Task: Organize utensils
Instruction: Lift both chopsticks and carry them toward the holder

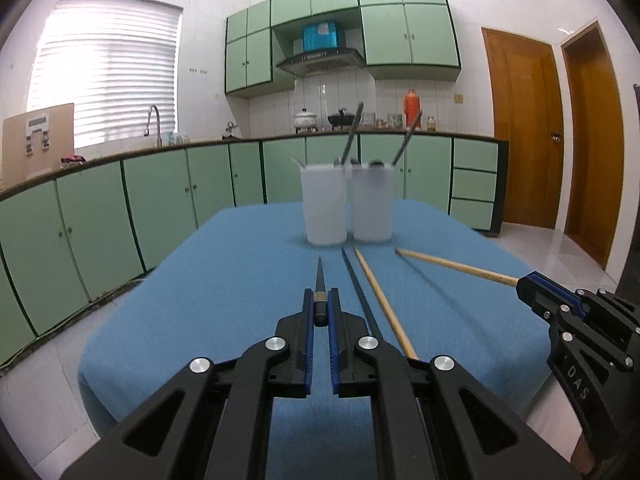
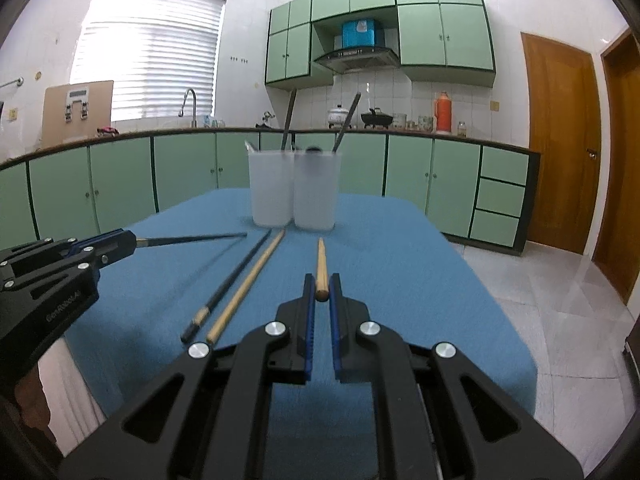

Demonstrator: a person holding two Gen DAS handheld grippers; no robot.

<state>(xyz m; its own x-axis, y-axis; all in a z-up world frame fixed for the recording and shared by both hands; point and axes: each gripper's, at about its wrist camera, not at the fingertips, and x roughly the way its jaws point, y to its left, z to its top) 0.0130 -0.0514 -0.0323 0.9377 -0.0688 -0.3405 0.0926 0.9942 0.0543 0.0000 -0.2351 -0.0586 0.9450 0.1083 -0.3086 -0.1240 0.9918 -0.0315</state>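
Note:
My left gripper (image 1: 321,298) is shut on a black chopstick (image 1: 320,276) that points toward two frosted white cups (image 1: 325,206). My right gripper (image 2: 321,286) is shut on a wooden chopstick (image 2: 321,260), also aimed at the cups (image 2: 270,190). Both held sticks hang above the blue tablecloth (image 1: 224,280). A second black chopstick (image 2: 232,280) and a second wooden chopstick (image 2: 250,282) lie side by side on the cloth between the grippers. Each cup holds a dark-handled utensil (image 1: 354,130). The right gripper (image 1: 524,285) shows at the right of the left wrist view, and the left gripper (image 2: 130,242) at the left of the right wrist view.
The cloth covers a small table (image 2: 460,280) with tiled floor (image 2: 560,300) around it. Green cabinets (image 1: 160,192) and a counter with a sink tap (image 1: 154,122), pots and an orange flask (image 1: 411,110) run behind. Two wooden doors (image 1: 528,132) stand at the right.

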